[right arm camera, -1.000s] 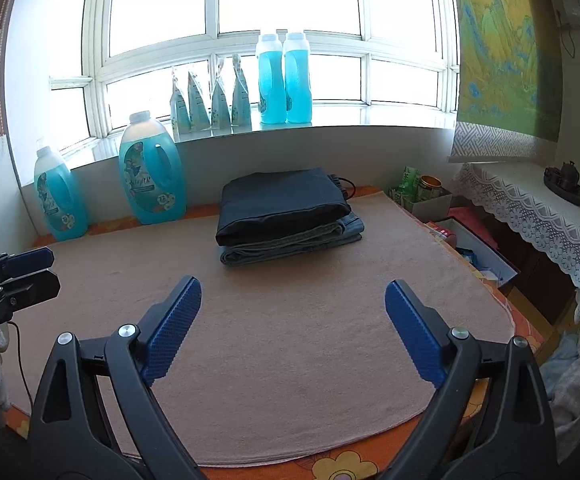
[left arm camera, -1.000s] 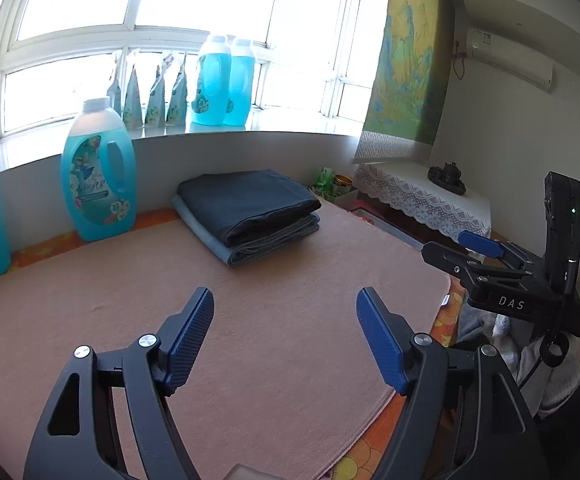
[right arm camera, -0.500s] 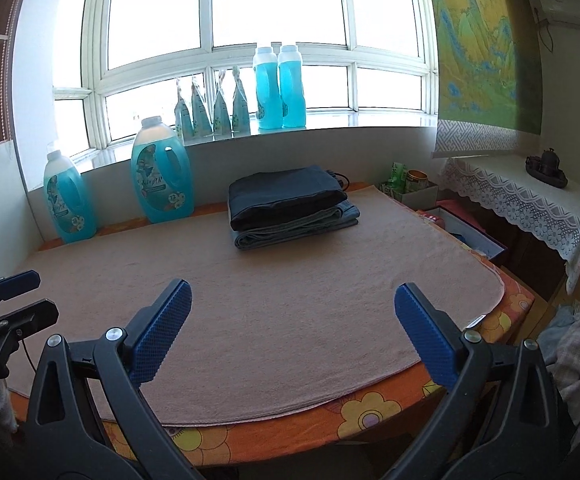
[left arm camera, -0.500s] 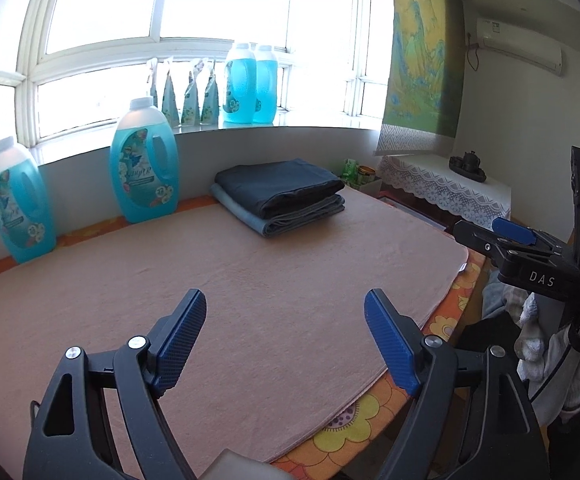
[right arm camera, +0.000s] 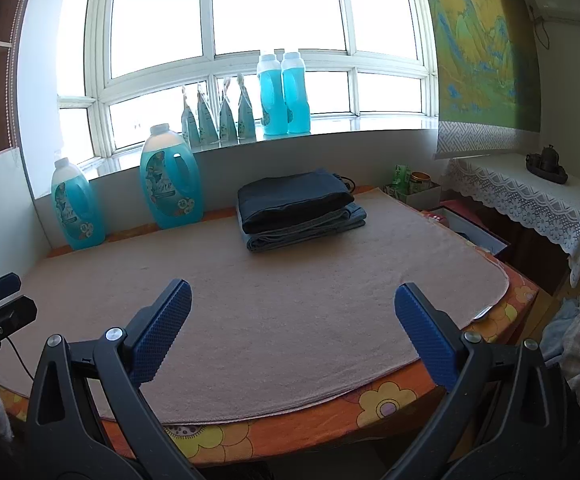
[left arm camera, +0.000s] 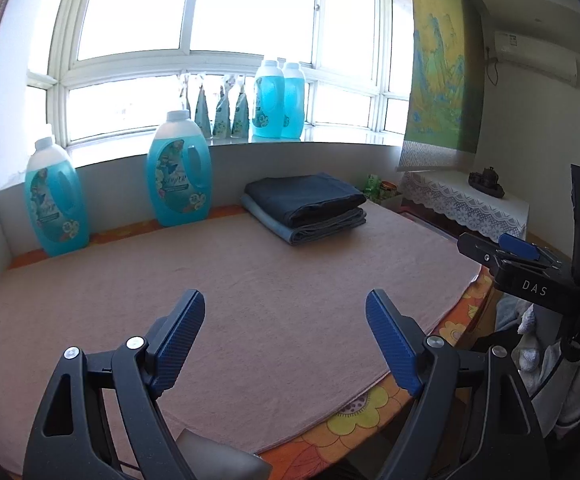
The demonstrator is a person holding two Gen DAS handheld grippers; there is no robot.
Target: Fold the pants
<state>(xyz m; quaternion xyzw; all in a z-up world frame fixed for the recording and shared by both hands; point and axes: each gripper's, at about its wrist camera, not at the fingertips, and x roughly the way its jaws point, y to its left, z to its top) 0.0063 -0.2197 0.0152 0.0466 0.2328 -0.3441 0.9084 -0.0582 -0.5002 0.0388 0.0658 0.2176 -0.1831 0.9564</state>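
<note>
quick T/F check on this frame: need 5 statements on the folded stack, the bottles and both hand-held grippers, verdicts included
1. The left hand-held gripper holds a pant leg. False: its jaws stand apart with nothing between them.
2. The folded pants sit stacked at the far side of the tan mat, dark pair on top. True.
3. Two large blue detergent bottles stand on the table by the wall. True.
4. The right hand-held gripper is shut. False: it is open and holds nothing.
5. The windowsill is bare. False: two blue sill bottles and several pouches stand on it.
</note>
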